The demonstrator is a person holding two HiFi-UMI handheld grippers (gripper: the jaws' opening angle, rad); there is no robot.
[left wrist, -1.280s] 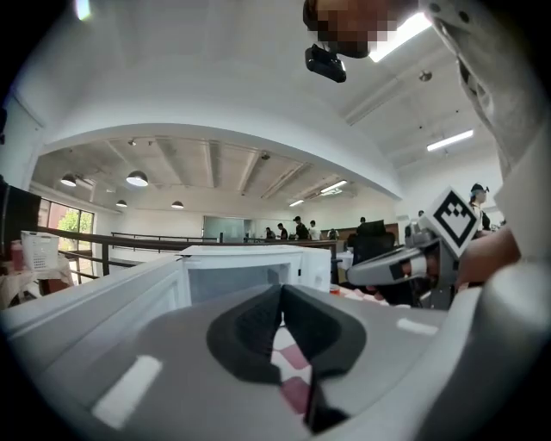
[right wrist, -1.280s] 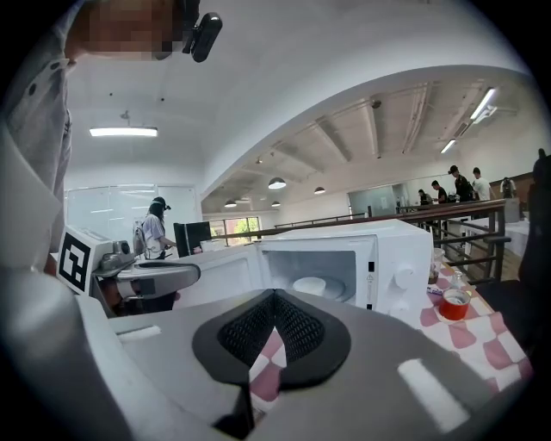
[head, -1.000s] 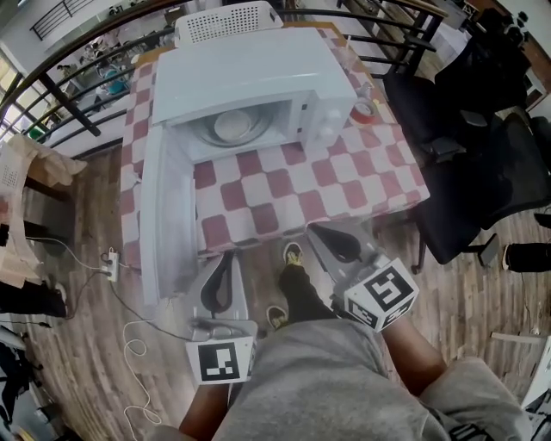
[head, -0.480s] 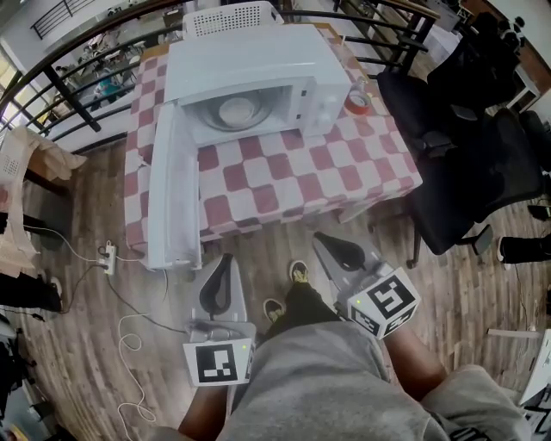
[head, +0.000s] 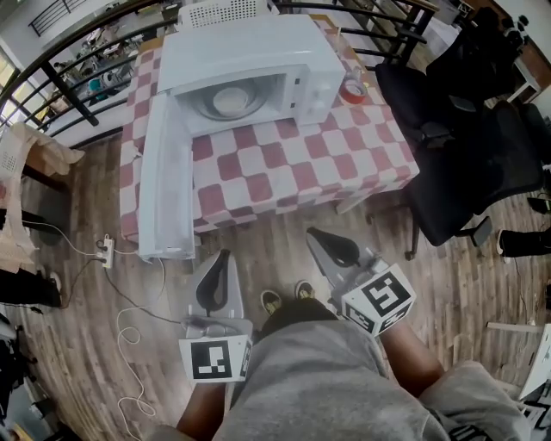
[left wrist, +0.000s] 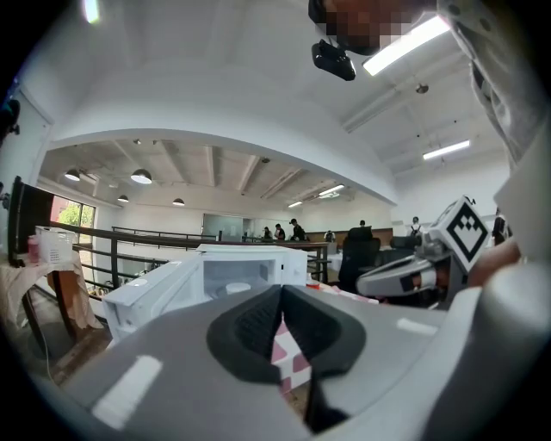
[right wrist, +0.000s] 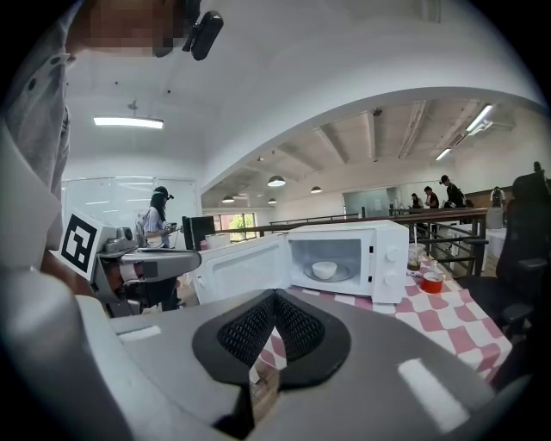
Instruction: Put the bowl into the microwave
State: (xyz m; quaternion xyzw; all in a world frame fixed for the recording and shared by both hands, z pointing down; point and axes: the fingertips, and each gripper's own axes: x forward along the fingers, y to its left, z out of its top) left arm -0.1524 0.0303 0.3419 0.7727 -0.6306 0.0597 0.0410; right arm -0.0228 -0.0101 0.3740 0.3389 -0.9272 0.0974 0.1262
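A white bowl point(head: 231, 101) sits on the turntable inside the white microwave point(head: 258, 52), whose door point(head: 164, 185) hangs wide open to the left. The right gripper view shows the bowl point(right wrist: 325, 270) in the lit cavity. Both grippers hover over the wooden floor, well short of the checkered table point(head: 284, 177). My left gripper point(head: 225, 256) is shut with nothing in it, its pads meeting at the tip point(left wrist: 281, 289). The right gripper point(head: 314, 234) is likewise shut and empty point(right wrist: 274, 294).
The open door reaches past the table's front edge. A red tape roll point(head: 351, 90) lies right of the microwave, and a white basket point(head: 228, 10) stands behind it. Black office chairs point(head: 465, 129) crowd the right. A power strip point(head: 108, 250) and cable lie on the floor at the left.
Both grippers have drawn back from the table's front edge, still shut. The table and microwave now sit farther off and higher in the head view.
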